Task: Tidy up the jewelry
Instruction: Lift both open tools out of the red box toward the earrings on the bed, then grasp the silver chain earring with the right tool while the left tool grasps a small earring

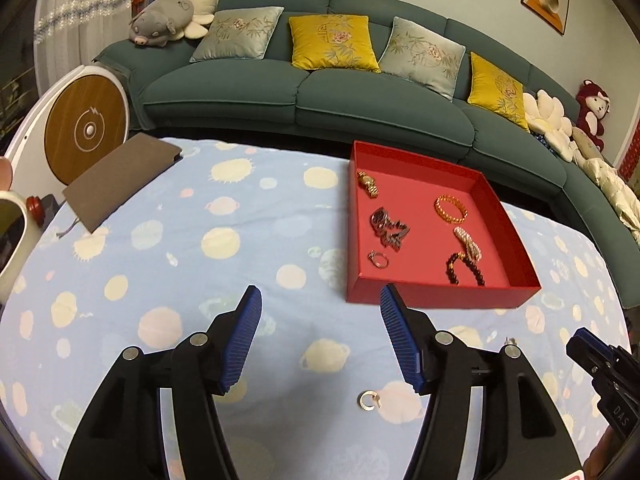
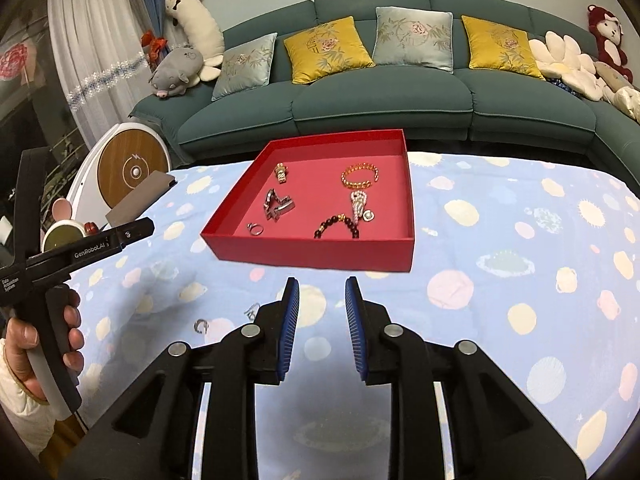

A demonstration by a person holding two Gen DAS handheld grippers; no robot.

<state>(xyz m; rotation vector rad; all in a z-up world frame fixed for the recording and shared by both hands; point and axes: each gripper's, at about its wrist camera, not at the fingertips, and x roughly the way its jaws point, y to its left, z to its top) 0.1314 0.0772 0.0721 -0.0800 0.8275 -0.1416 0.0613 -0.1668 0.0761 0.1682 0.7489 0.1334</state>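
Note:
A red tray (image 1: 440, 298) (image 2: 312, 256) sits on the blue spotted cloth and holds several pieces: a gold watch (image 1: 369, 184), a dark metal watch (image 1: 387, 229), an orange bead bracelet (image 1: 451, 209), a pearl clip (image 1: 467, 242), a dark bead bracelet (image 1: 464, 269) and a ring (image 1: 378, 259). A small gold earring (image 1: 369, 400) lies on the cloth between my left gripper's fingers, near the right one. My left gripper (image 1: 320, 340) is open and empty. Two small earrings (image 2: 201, 325) (image 2: 252, 312) lie left of my right gripper (image 2: 322, 332), which is open and empty.
A brown pouch (image 1: 120, 178) lies at the cloth's far left. A round white and wood device (image 1: 86, 132) stands beside the table. A green sofa (image 1: 360, 100) with cushions runs behind. The other hand-held gripper (image 2: 76, 252) shows at the left of the right wrist view.

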